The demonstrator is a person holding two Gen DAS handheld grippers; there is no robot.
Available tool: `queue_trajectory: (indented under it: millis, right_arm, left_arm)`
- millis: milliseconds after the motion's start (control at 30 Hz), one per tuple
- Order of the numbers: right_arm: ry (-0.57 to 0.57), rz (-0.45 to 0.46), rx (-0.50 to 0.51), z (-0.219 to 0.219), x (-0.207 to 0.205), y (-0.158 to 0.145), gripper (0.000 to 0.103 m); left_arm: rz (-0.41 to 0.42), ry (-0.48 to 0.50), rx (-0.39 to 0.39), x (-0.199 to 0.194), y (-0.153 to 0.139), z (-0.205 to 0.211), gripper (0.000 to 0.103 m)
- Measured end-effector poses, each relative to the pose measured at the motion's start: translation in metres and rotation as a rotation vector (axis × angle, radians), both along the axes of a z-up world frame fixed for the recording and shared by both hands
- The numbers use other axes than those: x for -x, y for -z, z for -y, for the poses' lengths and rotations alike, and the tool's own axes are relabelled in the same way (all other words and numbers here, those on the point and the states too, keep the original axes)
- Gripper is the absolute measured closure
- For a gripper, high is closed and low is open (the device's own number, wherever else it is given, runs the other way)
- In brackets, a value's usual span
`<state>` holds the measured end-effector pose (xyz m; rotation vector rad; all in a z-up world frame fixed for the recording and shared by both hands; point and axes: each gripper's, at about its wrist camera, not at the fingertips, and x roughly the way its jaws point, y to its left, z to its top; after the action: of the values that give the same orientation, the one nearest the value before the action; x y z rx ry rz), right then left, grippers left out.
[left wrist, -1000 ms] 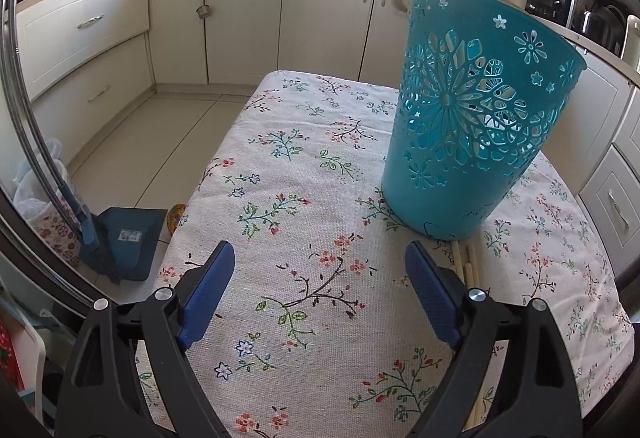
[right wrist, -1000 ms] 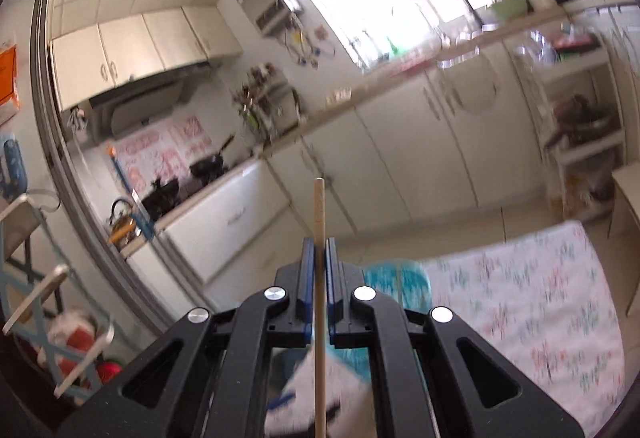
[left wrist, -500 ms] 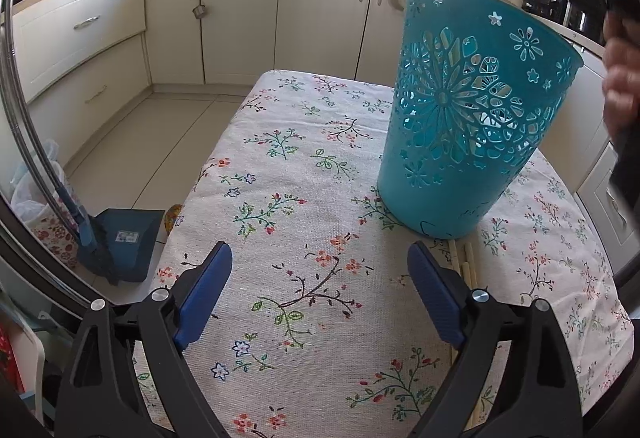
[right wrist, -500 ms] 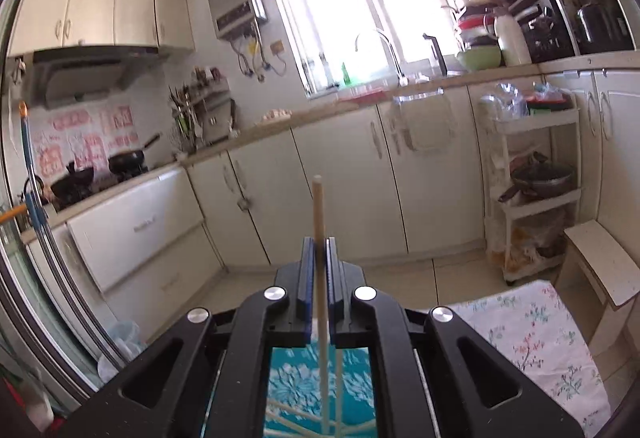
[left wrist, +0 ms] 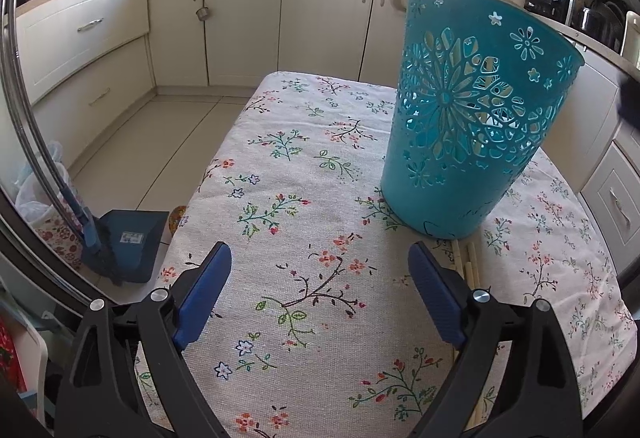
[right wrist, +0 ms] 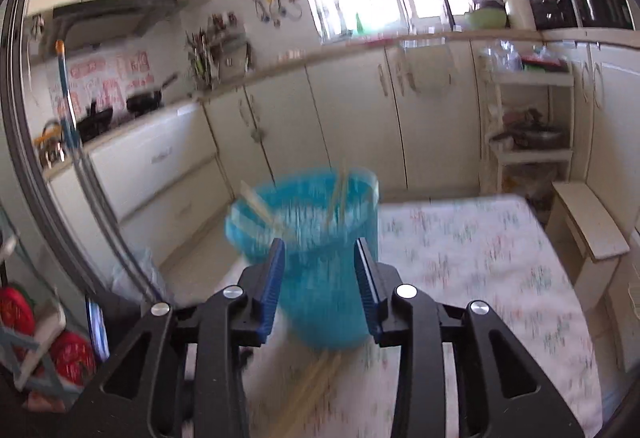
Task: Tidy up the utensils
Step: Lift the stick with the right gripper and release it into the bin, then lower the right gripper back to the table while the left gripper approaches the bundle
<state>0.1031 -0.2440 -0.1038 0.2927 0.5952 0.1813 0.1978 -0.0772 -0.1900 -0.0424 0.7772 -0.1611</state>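
A teal cut-out plastic basket [left wrist: 476, 121] stands upright on the flowered tablecloth [left wrist: 304, 222]. Wooden chopsticks [left wrist: 470, 264] lie on the cloth at its base. My left gripper [left wrist: 318, 294] hovers open over the cloth, short of the basket, nothing between its fingers. In the blurred right wrist view the basket [right wrist: 308, 258] has several chopsticks [right wrist: 338, 197] leaning inside it. My right gripper [right wrist: 320, 274] is above and in front of the basket, its jaws opening with nothing between them. More chopsticks [right wrist: 316, 382] lie on the cloth below it.
Cream kitchen cabinets [left wrist: 240, 9] line the far wall. A blue dustpan and broom [left wrist: 120, 242] stand on the floor left of the table. A white stool [right wrist: 588, 222] sits at the table's far right corner.
My right gripper let go of the chopstick it held upright and its jaws parted. It dropped lower and tilted down toward the basket. The left gripper stayed put.
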Motion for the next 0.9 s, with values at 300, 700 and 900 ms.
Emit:
queue_trajectory:
  millis: [300,700,900]
  right_arm:
    - [-0.026,-0.282,-0.015,-0.02,0.001,0.075,0.071]
    - [-0.024,-0.343,0.078,-0.044,-0.025,0.095,0.074]
    - [-0.037,-0.344,0.127,-0.049,-0.027,0.096,0.076]
  left_arm:
    - [0.012,0.002,-0.015,0.003,0.0,0.002,0.015]
    - [0.008,0.006,-0.007,0.003,0.0,0.001,0.014]
    - [0.0,0.011,-0.02,0.001,0.001,0.003,0.014]
